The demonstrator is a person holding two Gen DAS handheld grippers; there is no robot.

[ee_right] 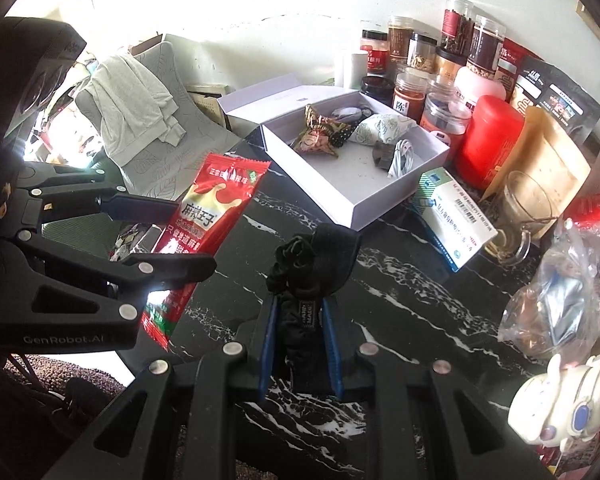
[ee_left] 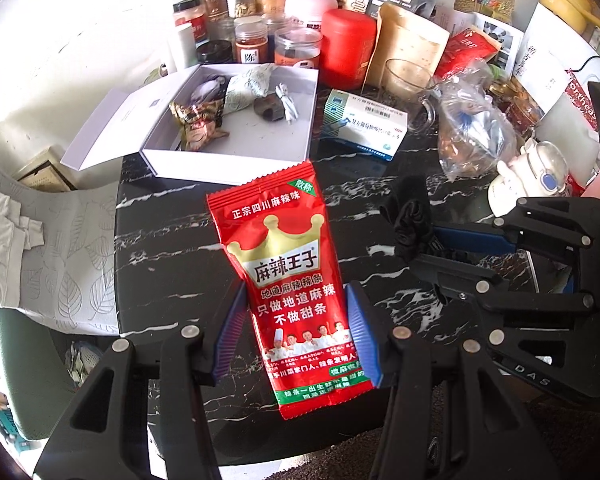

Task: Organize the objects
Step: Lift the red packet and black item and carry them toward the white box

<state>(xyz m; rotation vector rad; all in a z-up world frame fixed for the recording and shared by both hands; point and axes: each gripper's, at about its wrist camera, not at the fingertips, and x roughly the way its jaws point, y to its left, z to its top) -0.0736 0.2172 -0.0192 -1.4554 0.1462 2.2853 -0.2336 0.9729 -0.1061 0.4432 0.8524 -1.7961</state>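
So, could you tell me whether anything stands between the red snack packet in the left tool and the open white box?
Nothing visible does. The red snack packet hangs above bare black marble, with the open white box directly beyond it, near wall unobstructed.

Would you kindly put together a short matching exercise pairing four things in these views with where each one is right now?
Things:
1. red snack packet
2. black fabric bundle
3. white cable bundle
4. medicine box

Places:
A. lying inside the open white box
B. on the black marble table, beside the glass mug
C. clamped in the left gripper
D. clamped in the right gripper

Pairs: 1-C, 2-D, 3-A, 4-B
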